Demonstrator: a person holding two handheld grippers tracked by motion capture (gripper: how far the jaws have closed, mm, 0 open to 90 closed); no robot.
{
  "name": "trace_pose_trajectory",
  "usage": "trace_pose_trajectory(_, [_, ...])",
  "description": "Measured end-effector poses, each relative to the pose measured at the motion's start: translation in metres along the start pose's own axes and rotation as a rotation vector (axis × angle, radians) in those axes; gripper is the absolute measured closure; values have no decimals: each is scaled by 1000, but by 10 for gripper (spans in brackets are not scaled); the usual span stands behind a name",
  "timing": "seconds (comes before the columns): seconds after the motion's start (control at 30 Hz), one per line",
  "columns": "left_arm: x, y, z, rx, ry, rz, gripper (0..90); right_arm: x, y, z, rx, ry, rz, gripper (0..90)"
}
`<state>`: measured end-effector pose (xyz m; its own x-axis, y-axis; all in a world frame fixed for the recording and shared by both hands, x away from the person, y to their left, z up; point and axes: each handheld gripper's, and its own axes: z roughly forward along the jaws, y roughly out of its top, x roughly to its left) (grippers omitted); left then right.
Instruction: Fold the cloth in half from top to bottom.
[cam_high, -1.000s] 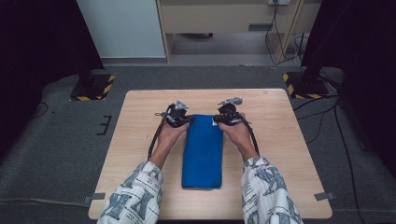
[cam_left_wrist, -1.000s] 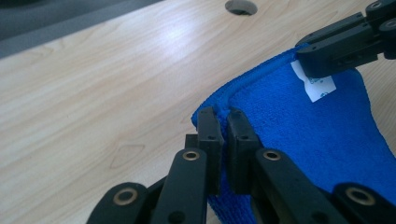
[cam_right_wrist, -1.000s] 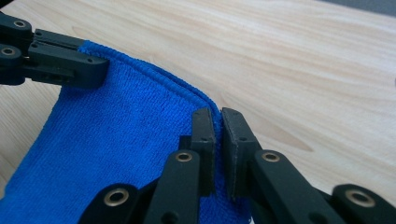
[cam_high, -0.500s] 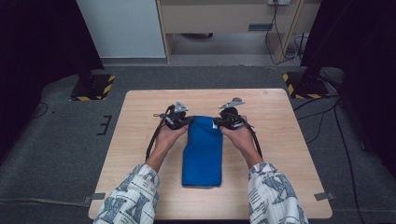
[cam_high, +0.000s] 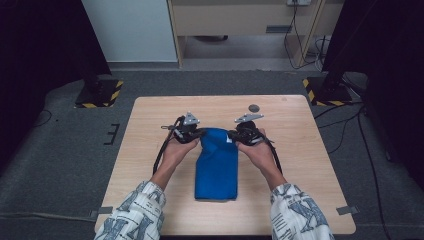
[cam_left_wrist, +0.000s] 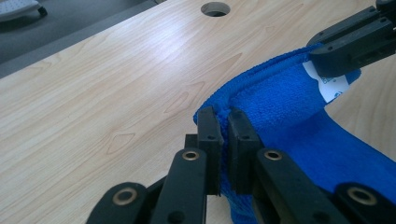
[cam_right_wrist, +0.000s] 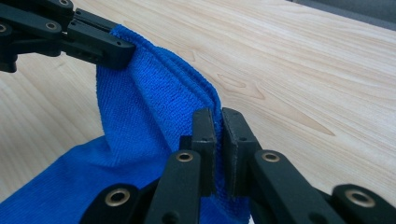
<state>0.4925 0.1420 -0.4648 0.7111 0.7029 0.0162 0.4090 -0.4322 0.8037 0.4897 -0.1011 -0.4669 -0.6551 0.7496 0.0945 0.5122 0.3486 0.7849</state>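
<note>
Where right gripper (cam_left_wrist: 343, 53) pinches blue cloth (cam_high: 216, 162): white label (cam_left_wrist: 332, 84), unreadable.

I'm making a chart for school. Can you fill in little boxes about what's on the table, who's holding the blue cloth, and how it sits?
Thing in hand: blue towel, folded into a long strip
Left gripper: shut on the towel's far left corner
Right gripper: shut on the towel's far right corner
Towel's far end: lifted off the table
Towel's near end: lying flat
Surface: wooden table, with a round hole near its far edge
</note>
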Motion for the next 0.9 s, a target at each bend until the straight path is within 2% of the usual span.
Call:
trace_pose_trajectory(0.2, [-8, 1, -9, 2, -5, 23, 850, 7, -4, -13, -16, 3, -16, 847])
trace_pose_trajectory(0.63, [-17, -5, -20, -11, -42, 10, 849, 15, -9, -26, -19, 20, -40, 847])
trace_pose_trajectory(0.9, [-18, -7, -23, -13, -45, 3, 847, 15, -10, -28, -16, 22, -39, 847])
